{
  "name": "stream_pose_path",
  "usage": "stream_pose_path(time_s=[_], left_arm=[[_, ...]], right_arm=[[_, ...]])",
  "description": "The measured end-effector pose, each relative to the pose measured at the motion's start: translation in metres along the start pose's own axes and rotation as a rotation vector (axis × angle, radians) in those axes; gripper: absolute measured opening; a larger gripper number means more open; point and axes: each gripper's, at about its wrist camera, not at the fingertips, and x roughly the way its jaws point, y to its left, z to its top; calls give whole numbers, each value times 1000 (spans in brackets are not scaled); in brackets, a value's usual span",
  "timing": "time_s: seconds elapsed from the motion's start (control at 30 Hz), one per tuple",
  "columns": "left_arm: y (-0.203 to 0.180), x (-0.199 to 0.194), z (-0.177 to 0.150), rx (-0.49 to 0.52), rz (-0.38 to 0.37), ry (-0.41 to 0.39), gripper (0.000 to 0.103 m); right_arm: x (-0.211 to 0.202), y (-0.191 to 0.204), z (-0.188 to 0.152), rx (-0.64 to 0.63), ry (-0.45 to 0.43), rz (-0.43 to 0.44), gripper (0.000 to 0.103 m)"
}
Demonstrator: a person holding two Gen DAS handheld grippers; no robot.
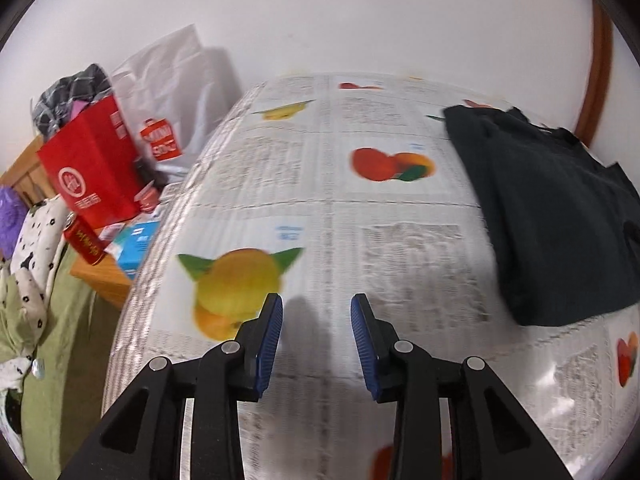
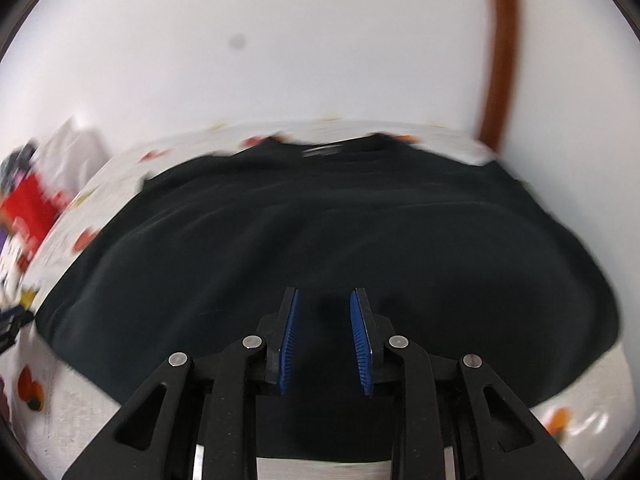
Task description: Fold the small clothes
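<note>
A dark, near-black garment point(image 2: 320, 232) lies spread on the table under my right gripper point(image 2: 324, 300), which is open and empty just above its near part. In the left wrist view the same garment point(image 1: 552, 216) lies at the right of the table. My left gripper point(image 1: 316, 304) is open and empty over the bare tablecloth point(image 1: 360, 240), to the left of the garment and apart from it.
The tablecloth has newspaper and fruit print. Left of the table stand a red paper bag point(image 1: 92, 168), a white plastic bag point(image 1: 172, 92), a red can point(image 1: 84, 240), boxes and a heap of clothes point(image 1: 32, 264). A white wall and a brown frame point(image 1: 598, 80) lie behind.
</note>
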Motion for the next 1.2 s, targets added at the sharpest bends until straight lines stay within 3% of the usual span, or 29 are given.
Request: stream_pose_path(time_s=[0.1, 0.23, 0.4, 0.47, 0.5, 0.53, 0.7, 0.87, 1.2], left_arm=[[12, 8, 3, -29, 9, -1, 43], [18, 13, 5, -30, -12, -2, 46], [18, 17, 10, -30, -27, 2, 52], [16, 20, 12, -24, -7, 5, 58], [15, 21, 13, -25, -3, 6, 59], [16, 21, 13, -27, -4, 7, 61], [19, 24, 14, -40, -25, 13, 64], [16, 25, 14, -19, -46, 23, 78], [16, 26, 13, -16, -59, 27, 82]], right_arm=[[7, 41, -13, -50, 37, 38, 27], [-6, 82, -35, -199, -11, -69, 26], [-44, 102, -63, -313, -35, -15, 27], [-48, 109, -65, -357, -46, -22, 33], [-48, 114, -67, -377, -44, 0, 45], [-43, 118, -65, -387, -36, 22, 50], [-31, 152, -71, -486, -25, -17, 53], [-29, 184, -74, -563, -56, -72, 54], [-7, 229, -59, -649, -79, -149, 54]])
